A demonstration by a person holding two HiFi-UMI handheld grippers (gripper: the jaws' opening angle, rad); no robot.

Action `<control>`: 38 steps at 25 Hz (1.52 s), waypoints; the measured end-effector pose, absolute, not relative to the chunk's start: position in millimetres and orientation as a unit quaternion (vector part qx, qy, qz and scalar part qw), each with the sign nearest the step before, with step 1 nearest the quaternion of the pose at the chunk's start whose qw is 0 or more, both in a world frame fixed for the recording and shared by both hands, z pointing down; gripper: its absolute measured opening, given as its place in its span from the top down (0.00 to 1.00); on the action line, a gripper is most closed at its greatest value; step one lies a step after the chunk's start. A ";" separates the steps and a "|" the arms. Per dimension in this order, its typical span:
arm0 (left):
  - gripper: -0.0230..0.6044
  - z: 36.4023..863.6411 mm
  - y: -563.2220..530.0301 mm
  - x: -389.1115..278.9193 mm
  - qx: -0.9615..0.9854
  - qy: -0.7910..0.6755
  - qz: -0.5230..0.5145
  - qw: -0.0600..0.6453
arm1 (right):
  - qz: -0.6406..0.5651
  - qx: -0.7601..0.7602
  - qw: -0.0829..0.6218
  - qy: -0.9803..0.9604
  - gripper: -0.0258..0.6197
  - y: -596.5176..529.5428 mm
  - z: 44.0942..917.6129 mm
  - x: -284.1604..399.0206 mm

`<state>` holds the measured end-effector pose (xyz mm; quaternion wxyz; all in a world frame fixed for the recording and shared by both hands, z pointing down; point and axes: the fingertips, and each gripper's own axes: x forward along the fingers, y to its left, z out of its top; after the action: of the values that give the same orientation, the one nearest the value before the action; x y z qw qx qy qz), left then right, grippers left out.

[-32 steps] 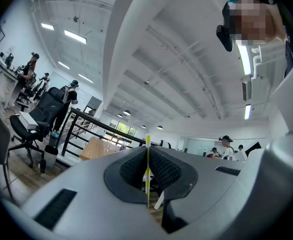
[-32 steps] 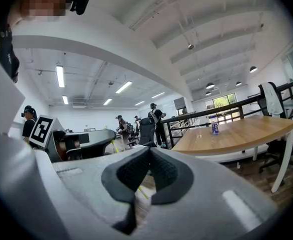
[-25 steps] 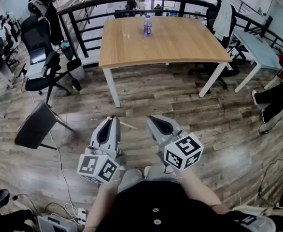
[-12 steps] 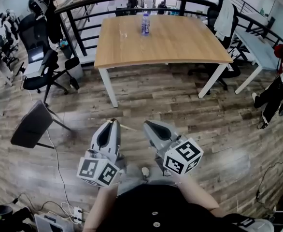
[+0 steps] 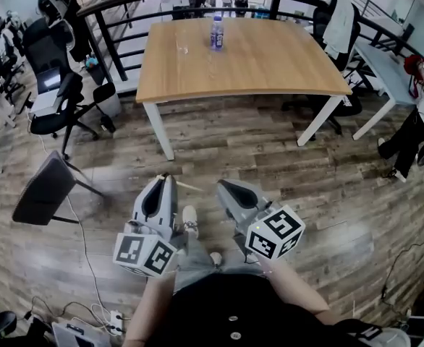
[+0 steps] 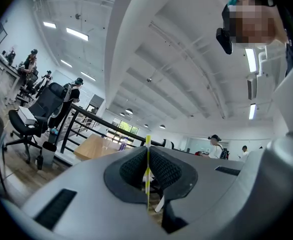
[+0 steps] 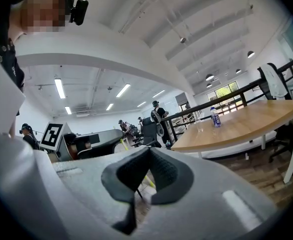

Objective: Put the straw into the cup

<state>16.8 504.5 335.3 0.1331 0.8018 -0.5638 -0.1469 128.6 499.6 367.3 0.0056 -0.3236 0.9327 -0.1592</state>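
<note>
In the head view, a clear cup (image 5: 185, 48), its contents too small to tell, stands near a bottle (image 5: 215, 32) on the table (image 5: 270, 71), well apart from both grippers. The straw (image 5: 189, 186) juts sideways from the left gripper (image 5: 165, 180) toward the right gripper (image 5: 221, 185). In the left gripper view, the jaws pinch the straw, which stands upright across them. In the right gripper view, the jaws meet on nothing.
</note>
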 end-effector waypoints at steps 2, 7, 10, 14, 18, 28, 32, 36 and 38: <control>0.92 338.9 486.8 12.4 0.804 -0.561 -0.149 0.134 | -0.157 -0.328 0.003 0.932 0.96 483.4 370.3 125.0; 0.92 338.1 427.7 -1.1 0.807 -0.553 -0.152 0.140 | -0.156 -0.343 0.001 0.926 0.96 423.5 371.3 113.0; 0.92 333.1 387.1 -17.3 0.816 -0.543 -0.147 0.132 | -0.154 -0.351 0.004 0.924 0.96 383.3 366.9 95.9; 0.92 327.5 333.2 -44.5 0.822 -0.536 -0.142 0.129 | -0.152 -0.368 0.012 0.917 0.96 327.7 362.6 72.7; 0.92 323.1 283.2 -67.7 0.827 -0.529 -0.142 0.130 | -0.152 -0.380 0.020 0.912 0.96 276.6 358.0 49.6; 0.92 330.8 191.9 -113.8 0.841 -0.507 -0.136 0.135 | -0.157 -0.407 0.014 0.900 0.96 196.4 371.2 4.2; 0.92 338.4 175.9 -121.8 0.839 -0.506 -0.134 0.146 | -0.163 -0.408 0.010 0.898 0.96 179.0 376.8 -3.2; 0.92 344.5 158.9 -126.6 0.840 -0.504 -0.130 0.154 | -0.170 -0.402 0.003 0.899 0.96 164.2 381.7 -14.1; 0.92 346.9 148.1 -128.8 0.838 -0.506 -0.130 0.156 | -0.172 -0.400 0.002 0.900 0.96 153.9 384.6 -17.8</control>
<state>-128.8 148.1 346.9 0.1561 0.8384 -0.5058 -0.1303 -17.8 153.9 384.6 0.0018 -0.3999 0.9003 -0.1717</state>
